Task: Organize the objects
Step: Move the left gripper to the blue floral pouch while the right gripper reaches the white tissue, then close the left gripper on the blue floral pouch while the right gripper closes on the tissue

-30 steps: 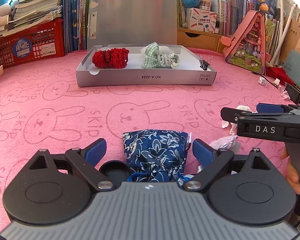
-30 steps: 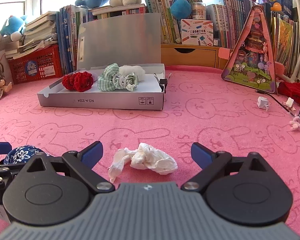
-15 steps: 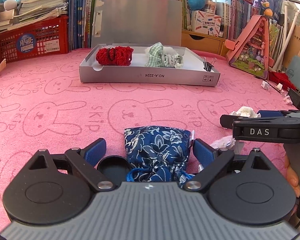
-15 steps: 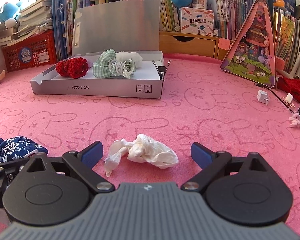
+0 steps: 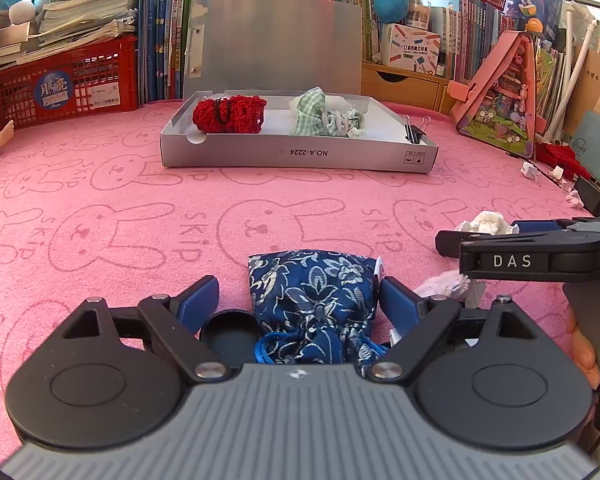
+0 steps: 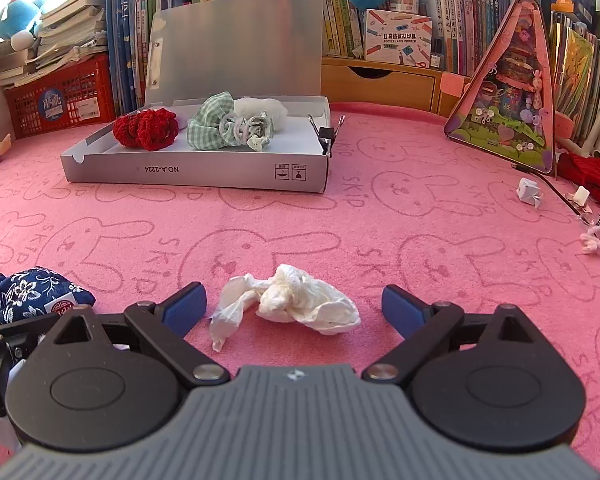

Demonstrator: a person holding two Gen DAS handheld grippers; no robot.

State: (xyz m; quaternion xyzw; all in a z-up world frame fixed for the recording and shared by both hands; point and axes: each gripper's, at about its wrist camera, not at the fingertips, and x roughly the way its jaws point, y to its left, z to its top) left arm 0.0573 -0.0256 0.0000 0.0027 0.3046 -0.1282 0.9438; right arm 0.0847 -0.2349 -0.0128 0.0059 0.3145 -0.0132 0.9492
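Jaws just closing around blue pouch point(image 5: 314, 296)

One blue floral pouch point(image 5: 314, 292), one crumpled tissue point(image 6: 288, 300), one grey box point(image 5: 296, 156), two binder clips point(image 5: 416, 130).

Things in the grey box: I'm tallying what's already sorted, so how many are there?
4: a red knitted piece at left, a green checked scrunchie bundle mid-box, white fluff behind it, binder clips on the right rim. More may be hidden.
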